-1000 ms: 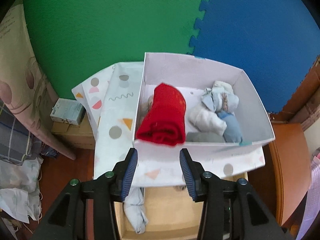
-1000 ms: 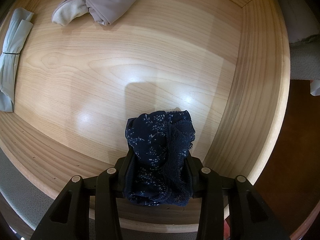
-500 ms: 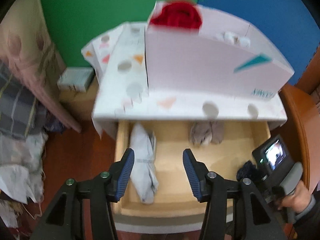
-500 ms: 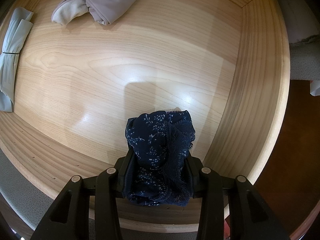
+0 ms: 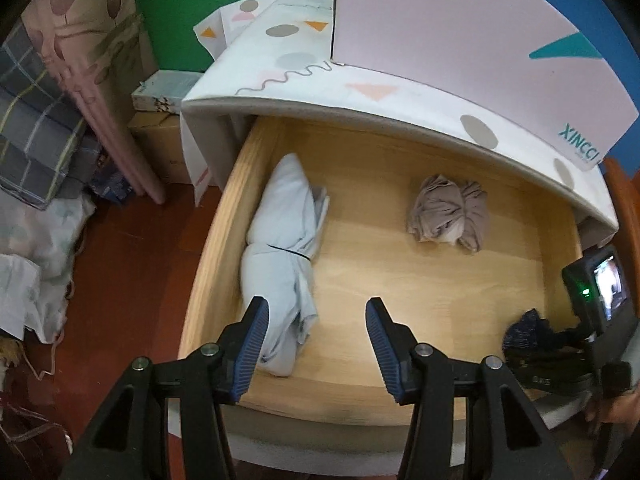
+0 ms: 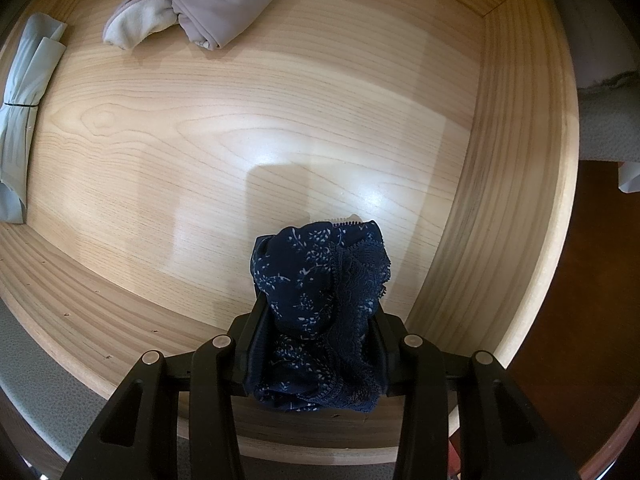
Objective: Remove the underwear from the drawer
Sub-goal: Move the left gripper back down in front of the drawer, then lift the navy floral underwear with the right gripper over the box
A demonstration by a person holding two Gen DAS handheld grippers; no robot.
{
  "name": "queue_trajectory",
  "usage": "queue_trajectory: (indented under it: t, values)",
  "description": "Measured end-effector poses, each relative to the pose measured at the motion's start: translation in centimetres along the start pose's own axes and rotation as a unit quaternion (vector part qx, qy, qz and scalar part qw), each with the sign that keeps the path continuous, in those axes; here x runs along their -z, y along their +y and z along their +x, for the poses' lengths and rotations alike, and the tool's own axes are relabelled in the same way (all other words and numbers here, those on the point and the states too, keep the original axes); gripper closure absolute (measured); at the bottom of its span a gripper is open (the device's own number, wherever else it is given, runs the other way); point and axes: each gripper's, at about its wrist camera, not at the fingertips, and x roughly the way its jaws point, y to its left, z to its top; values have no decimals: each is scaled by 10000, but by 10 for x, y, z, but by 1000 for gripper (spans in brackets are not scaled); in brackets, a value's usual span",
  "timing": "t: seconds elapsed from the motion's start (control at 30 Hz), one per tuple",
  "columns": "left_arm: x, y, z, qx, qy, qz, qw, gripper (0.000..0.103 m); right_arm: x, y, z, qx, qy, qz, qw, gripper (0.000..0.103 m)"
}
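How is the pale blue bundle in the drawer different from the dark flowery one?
The pale blue bundle is long, plain and tied round its middle; the dark floral piece is short, crumpled and lace-edged. The blue one lies free by the drawer's left wall; the dark one is clamped in the right tool. Both are soft cloth.

Open drawer (image 5: 440, 280): long roll (image 5: 280, 256) along left wall, knotted bundle (image 5: 448, 212) toward back right, underwear (image 6: 320, 292) at front right corner in right tool (image 6: 316, 320). Box (image 5: 460, 32) on cabinet top (image 5: 320, 92) above the drawer.
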Motion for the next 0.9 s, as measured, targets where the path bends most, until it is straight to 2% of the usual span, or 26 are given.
queue_trajectory:
  t: [0.07,0.2,0.3,0.43,0.63,0.9]
  values:
    - [0,-1,-4,-83,-211,55,9997,51,0,0,0,-2,-9,-4,10000,65]
    - [2,0,-7,-71,-327,51,9994,51,1,-2,-4,3,-37,-17,10000,66]
    - [0,5,-6,27,-342,-68,9994,51,2,-1,-6,53,-66,-28,10000,66]
    - [0,8,-4,-39,-314,-153,9994,51,4,-2,-11,31,-172,40,9998,69]
    - [0,5,-3,35,-287,-63,9996,51,10,-7,-27,-79,-537,106,9985,71]
    - [0,12,-5,177,-319,-183,9992,51,21,-15,-56,-286,-1098,227,9933,71]
